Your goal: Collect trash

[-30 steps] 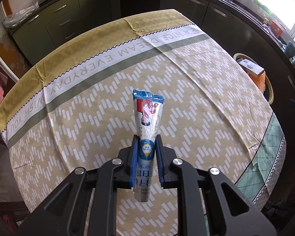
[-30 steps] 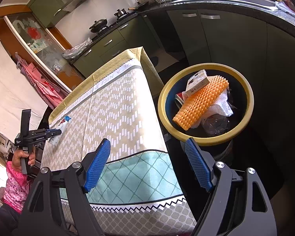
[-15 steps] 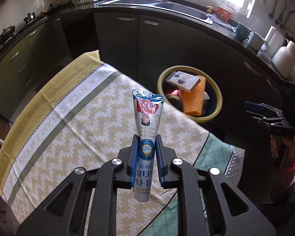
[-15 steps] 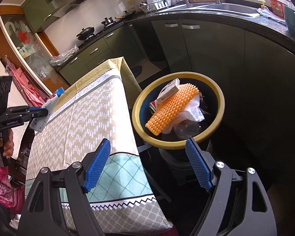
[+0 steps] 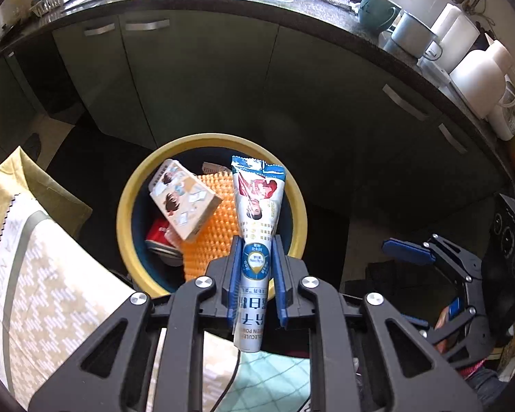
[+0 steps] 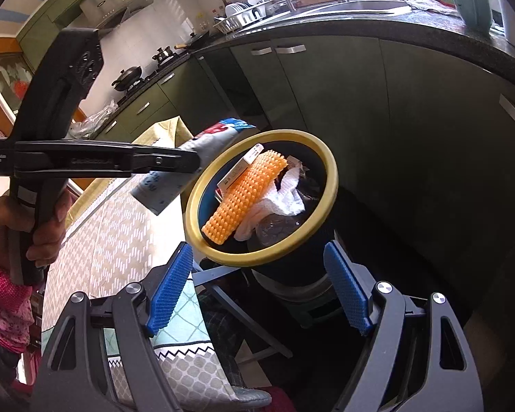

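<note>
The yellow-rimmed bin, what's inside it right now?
In the bin: an orange nubbed mat, a small printed box, crumpled white paper, something red and clear plastic. Whatever lies beneath these is covered.

bin (image 5: 297, 206) right of table (image 5: 51, 292), box (image 5: 185, 199) inside

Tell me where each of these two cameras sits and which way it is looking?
Left wrist: sits behind the left tongs, looking down at the yellow-rimmed round trash bin; they pinch a white-and-blue sachet.
Right wrist: sits behind the open right tongs, facing the bin; a hand shows at left.
Shared: bin, sachet, orange studded mat, and each view catches the other tongs.
</note>
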The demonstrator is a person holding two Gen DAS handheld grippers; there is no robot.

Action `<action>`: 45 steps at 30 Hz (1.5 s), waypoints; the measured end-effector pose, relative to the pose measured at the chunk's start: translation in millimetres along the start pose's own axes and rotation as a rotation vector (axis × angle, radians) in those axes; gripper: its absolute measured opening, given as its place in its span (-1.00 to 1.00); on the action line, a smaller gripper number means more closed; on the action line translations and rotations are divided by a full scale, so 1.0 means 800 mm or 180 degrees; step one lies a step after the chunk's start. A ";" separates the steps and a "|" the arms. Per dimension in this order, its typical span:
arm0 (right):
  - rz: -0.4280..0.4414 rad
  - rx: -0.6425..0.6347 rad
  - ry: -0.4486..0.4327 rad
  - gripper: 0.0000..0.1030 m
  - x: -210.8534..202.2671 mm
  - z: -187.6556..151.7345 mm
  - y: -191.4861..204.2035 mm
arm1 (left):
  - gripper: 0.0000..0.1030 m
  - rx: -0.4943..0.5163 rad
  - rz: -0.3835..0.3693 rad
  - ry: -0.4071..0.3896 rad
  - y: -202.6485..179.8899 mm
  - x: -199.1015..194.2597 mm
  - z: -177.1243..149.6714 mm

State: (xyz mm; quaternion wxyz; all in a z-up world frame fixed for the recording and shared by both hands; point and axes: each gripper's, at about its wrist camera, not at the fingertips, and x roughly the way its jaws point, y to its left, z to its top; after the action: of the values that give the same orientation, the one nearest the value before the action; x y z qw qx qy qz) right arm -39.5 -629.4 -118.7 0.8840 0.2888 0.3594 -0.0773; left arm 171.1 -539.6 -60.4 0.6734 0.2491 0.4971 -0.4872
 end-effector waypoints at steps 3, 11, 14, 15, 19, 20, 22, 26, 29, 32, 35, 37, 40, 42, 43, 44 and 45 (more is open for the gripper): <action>-0.0002 0.0051 0.0001 0.51 0.000 -0.003 -0.013 | -0.68 -0.0077 0.0022 0.0107 -0.010 0.031 0.008; 0.0036 0.0104 -0.0009 0.51 -0.003 -0.007 -0.021 | -0.65 -0.0108 0.0209 0.0292 -0.020 0.090 0.009; 0.0043 0.0097 -0.0013 0.51 -0.005 -0.007 -0.020 | -0.59 -0.0087 0.0270 0.0367 -0.021 0.105 0.006; 0.0043 0.0095 -0.0017 0.51 -0.005 -0.008 -0.020 | -0.56 -0.0079 0.0295 0.0379 -0.020 0.108 0.003; 0.0043 0.0079 -0.0035 0.51 -0.008 -0.007 -0.017 | -0.32 -0.0060 0.0301 0.0374 -0.016 0.105 -0.005; 0.0044 0.0077 -0.0041 0.51 -0.009 -0.006 -0.016 | -0.30 -0.0060 0.0266 0.0346 -0.015 0.099 -0.008; 0.0041 0.0063 -0.0049 0.51 -0.010 -0.005 -0.014 | -0.27 -0.0054 0.0250 0.0266 -0.009 0.080 -0.015; 0.0041 -0.0008 -0.0056 0.51 -0.013 -0.005 -0.003 | -0.15 -0.0103 0.0240 -0.0046 0.002 0.022 -0.042; 0.0085 -0.0109 -0.0041 0.51 -0.014 -0.006 0.012 | 0.02 -0.0148 0.0349 -0.0395 0.010 -0.040 -0.084; 0.0162 -0.0287 -0.0019 0.52 -0.013 -0.009 0.037 | 0.33 -0.0214 0.0620 -0.0824 0.014 -0.107 -0.141; 0.0301 -0.0506 0.0000 0.52 -0.012 -0.014 0.072 | 0.75 -0.0390 0.1015 -0.1275 0.020 -0.171 -0.208; 0.0395 -0.0673 -0.0001 0.58 -0.013 -0.018 0.096 | 0.80 -0.0600 0.1343 -0.1521 0.026 -0.209 -0.263; 0.0498 -0.0955 -0.0025 0.65 -0.014 -0.026 0.138 | 0.87 -0.1016 0.1719 -0.1735 0.031 -0.246 -0.336; 0.0559 -0.1141 -0.0040 0.66 -0.016 -0.032 0.164 | 0.87 -0.1317 0.1890 -0.1827 0.042 -0.272 -0.384; 0.0583 -0.1213 -0.0050 0.67 -0.016 -0.036 0.175 | 0.87 -0.1471 0.1966 -0.1876 0.049 -0.284 -0.406; 0.0596 -0.1278 -0.0056 0.68 -0.017 -0.038 0.188 | 0.87 -0.1614 0.2023 -0.1927 0.053 -0.295 -0.428; 0.0603 -0.1341 -0.0071 0.69 -0.018 -0.041 0.198 | 0.87 -0.1747 0.2073 -0.1991 0.054 -0.307 -0.451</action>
State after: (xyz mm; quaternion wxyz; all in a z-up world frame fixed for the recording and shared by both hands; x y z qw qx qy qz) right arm -14.9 -481.8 -56.3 0.9320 0.1295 0.3291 0.0795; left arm 48.1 -126.1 19.5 0.9465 0.0479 0.2786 -0.1556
